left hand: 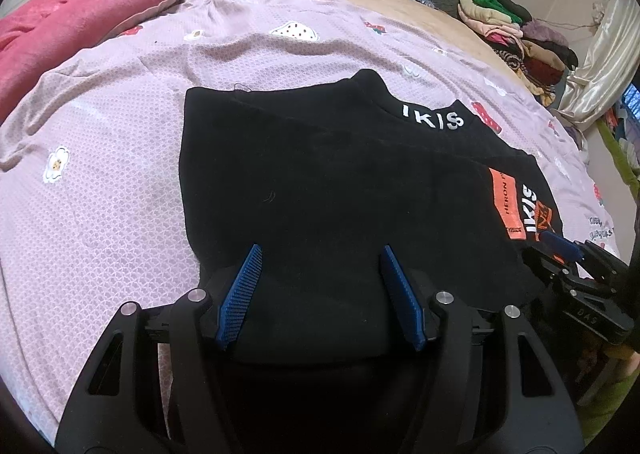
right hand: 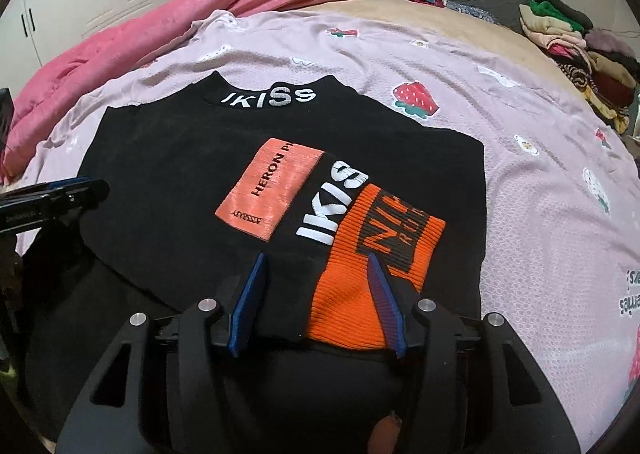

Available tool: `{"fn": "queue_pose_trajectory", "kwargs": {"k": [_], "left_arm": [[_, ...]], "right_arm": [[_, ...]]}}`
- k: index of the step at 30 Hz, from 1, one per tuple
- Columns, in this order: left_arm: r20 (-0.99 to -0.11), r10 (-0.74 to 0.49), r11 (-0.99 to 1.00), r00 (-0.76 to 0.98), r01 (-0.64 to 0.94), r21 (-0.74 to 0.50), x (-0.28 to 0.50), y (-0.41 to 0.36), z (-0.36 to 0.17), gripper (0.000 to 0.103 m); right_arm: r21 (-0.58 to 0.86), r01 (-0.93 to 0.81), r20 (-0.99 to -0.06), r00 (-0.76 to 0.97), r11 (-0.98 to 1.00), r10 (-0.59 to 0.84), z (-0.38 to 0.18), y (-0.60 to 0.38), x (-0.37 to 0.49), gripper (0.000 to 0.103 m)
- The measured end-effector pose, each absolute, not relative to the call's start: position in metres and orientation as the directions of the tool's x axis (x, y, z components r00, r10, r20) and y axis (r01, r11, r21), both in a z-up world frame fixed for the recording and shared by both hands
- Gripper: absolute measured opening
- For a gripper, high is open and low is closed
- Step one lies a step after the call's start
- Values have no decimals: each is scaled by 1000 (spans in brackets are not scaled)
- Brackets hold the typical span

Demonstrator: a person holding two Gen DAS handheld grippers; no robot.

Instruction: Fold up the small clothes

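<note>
Two claws hover side by side at the near hem of the black top [right hand: 192, 158], both aimed down and forward across it. Lies flat on the lilac printed sheet [right hand: 520, 190] of the bed, collar with white lettering [right hand: 270, 98] pointing to the far edge, hem toward the near edge, so its long axis runs away from both claws. Left gripper [left hand: 320, 286] stands about half open over the plain black hem on the garment's left side, blue pads clear of the cloth, nothing pinched. Right gripper [right hand: 320, 294] also about half open, straddling the orange ribbed cuff [right hand: 372, 254] folded in over the garment's right front; hard to tell whether the pads brush the knit, but no squeeze shows. Seen from the right wrist, left claw sits at the garment's left near corner; seen from the left wrist, right claw sits at the right near corner. Each equally near its own hem corner. Likely next: close on the hem at both corners and carry it away toward the collar, folding across the short axis. Risk: sleeve cuff slipping out of the fold on the right side.
</note>
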State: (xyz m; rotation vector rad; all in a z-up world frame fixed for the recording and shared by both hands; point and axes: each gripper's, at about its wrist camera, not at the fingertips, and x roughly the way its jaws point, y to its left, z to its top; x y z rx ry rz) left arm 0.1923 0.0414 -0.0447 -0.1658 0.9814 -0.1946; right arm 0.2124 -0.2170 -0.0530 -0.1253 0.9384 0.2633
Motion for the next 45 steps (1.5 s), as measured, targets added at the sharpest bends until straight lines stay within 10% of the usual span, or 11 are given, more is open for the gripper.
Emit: {"fn": "queue_pose_trajectory", "kwargs": {"k": [22, 36, 45], "left_arm": [[-815, -198, 980, 545, 86, -180, 179, 32, -32, 58], [-791, -189, 982, 582, 97, -164, 163, 27, -12, 93], [-770, -190, 982, 609, 104, -159, 152, 25, 4, 93]], "right_arm": [[76, -242, -738, 639, 967, 217, -27, -231, 179, 83], [80, -230, -691, 688, 970, 220, -7, -231, 166, 98], [82, -244, -659, 714, 966, 236, 10, -227, 155, 98]]}}
